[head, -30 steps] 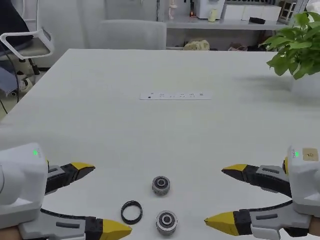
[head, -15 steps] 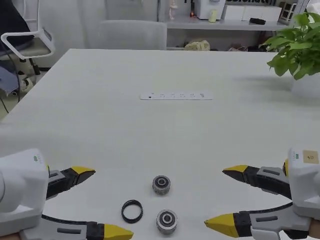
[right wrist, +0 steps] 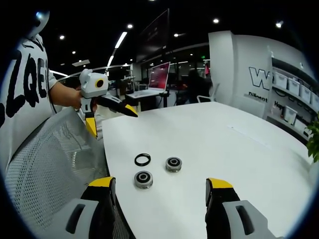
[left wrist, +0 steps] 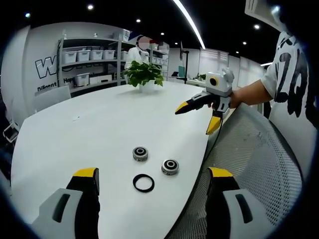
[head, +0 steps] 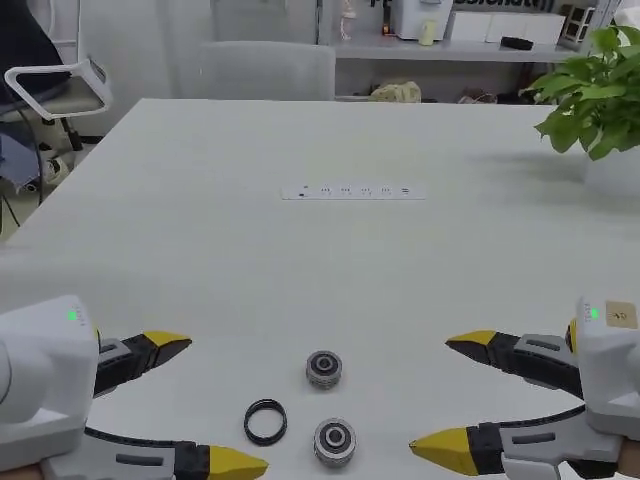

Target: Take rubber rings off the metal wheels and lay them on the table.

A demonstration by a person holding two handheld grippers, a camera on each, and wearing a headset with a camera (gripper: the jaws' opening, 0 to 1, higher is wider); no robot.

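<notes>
- one thin black rubber ring (head: 265,421) is already off, lying flat on the white desk (head: 300,260) just beside the left claw (head: 222,402)
- two small round metal wheels (head: 323,368) sit between that claw and the right claw (head: 432,392), nothing touching them
- both claws gape wide and hold nothing, so I'd guess there's more ring-pulling left, though the wheels are too small to tell

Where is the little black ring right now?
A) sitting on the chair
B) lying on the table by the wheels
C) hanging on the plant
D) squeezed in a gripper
B: the rubber ring lies flat on the table, beside the nearer metal wheel but not touching it, and nothing is holding it.
</notes>
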